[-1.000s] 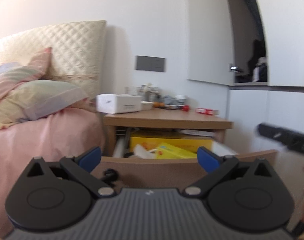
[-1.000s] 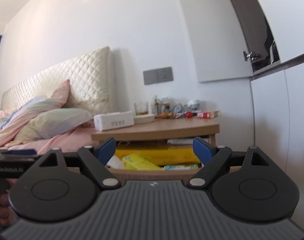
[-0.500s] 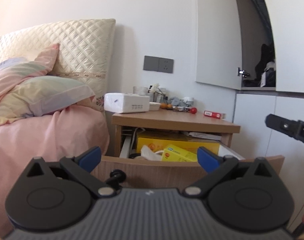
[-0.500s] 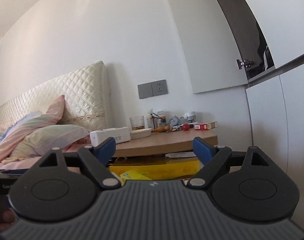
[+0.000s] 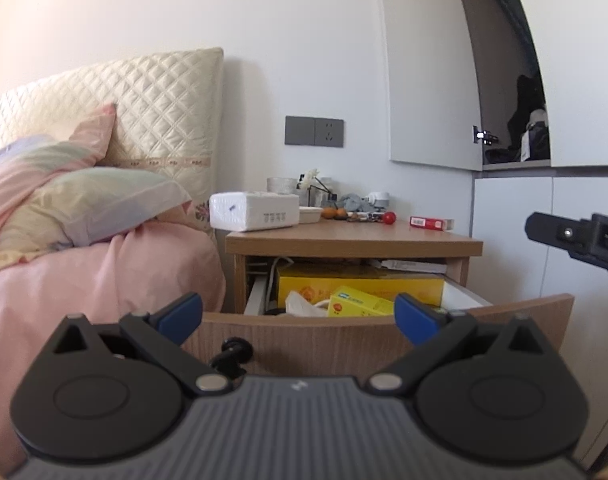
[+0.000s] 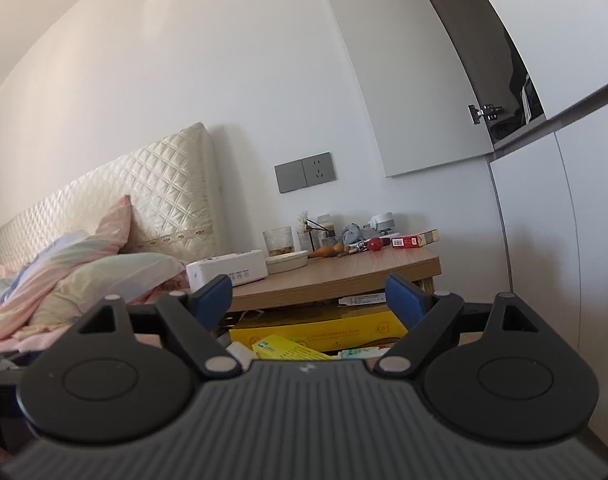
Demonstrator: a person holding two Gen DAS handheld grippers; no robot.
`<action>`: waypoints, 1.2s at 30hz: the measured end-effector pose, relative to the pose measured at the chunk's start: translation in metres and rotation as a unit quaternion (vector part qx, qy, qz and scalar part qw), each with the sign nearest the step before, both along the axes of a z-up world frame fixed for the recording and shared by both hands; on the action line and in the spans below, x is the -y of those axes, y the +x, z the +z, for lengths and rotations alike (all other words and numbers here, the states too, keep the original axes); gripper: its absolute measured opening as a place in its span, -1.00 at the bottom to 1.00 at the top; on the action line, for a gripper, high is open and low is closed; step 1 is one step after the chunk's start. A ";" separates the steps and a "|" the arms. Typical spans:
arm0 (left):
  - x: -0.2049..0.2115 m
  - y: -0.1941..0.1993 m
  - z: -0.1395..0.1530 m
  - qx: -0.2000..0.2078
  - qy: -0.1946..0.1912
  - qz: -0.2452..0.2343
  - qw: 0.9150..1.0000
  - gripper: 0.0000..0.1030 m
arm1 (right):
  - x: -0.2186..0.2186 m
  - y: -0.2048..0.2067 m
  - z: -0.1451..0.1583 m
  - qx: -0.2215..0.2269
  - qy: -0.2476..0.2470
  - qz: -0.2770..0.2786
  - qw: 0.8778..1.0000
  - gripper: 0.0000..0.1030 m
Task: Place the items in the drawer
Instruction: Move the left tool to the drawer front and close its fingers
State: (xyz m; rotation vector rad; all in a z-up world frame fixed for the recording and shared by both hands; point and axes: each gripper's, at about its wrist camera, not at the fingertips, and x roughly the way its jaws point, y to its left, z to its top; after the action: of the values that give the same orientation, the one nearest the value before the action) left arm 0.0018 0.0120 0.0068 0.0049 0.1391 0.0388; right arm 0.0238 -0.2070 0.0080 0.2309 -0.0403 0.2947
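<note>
The wooden nightstand's drawer (image 5: 323,342) stands pulled out, with a black knob (image 5: 236,349) on its front. Inside lie a large yellow box (image 5: 359,285), a smaller yellow box (image 5: 361,305) and a white bag (image 5: 302,305). On the nightstand top (image 5: 353,236) sit a white tissue box (image 5: 254,210), a red ball (image 5: 389,218), a red-and-white pack (image 5: 431,222) and small clutter. My left gripper (image 5: 298,316) hangs open just before the drawer front, empty. My right gripper (image 6: 308,295) is open and empty, raised in front of the drawer (image 6: 319,340); its body shows in the left wrist view (image 5: 575,238).
A bed with pink bedding (image 5: 96,280), pillows (image 5: 80,204) and a quilted headboard (image 5: 156,112) lies left of the nightstand. White wardrobe doors (image 5: 511,232) stand to the right, one upper door ajar. A grey wall socket (image 5: 313,131) is above the nightstand.
Both grippers have tilted upward and shifted slightly; the right one rose, so the drawer sits lower in its view. Both stay open and empty.
</note>
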 end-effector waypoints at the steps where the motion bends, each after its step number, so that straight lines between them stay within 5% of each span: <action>1: 0.000 0.000 0.000 0.000 0.001 0.000 1.000 0.99 | 0.000 -0.001 0.000 -0.002 -0.002 0.002 1.000 0.67; 10: 0.001 -0.008 0.003 0.008 -0.004 -0.011 1.000 0.93 | -0.002 -0.013 -0.003 -0.018 -0.018 0.016 1.000 0.30; 13: 0.003 -0.008 0.003 0.007 0.001 -0.012 1.000 0.70 | -0.003 -0.017 -0.005 -0.024 -0.023 0.021 0.999 -0.36; 16: 0.004 -0.008 0.002 0.006 0.003 -0.017 1.000 0.50 | -0.001 -0.020 -0.006 -0.029 -0.024 0.025 0.999 -0.57; 24: 0.010 -0.009 -0.001 0.003 0.013 -0.025 1.000 -0.25 | 0.006 -0.027 -0.007 -0.031 -0.029 0.022 0.999 -0.63; 36: 0.022 -0.007 -0.014 -0.016 0.037 -0.027 0.999 -0.77 | -0.001 -0.017 -0.027 -0.036 -0.055 0.011 0.998 -0.64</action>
State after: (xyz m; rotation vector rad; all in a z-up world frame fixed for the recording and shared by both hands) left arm -0.0047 -0.0103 -0.0071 0.0825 0.1702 -0.0104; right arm 0.0063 -0.2059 -0.0191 0.1325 0.0494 0.3096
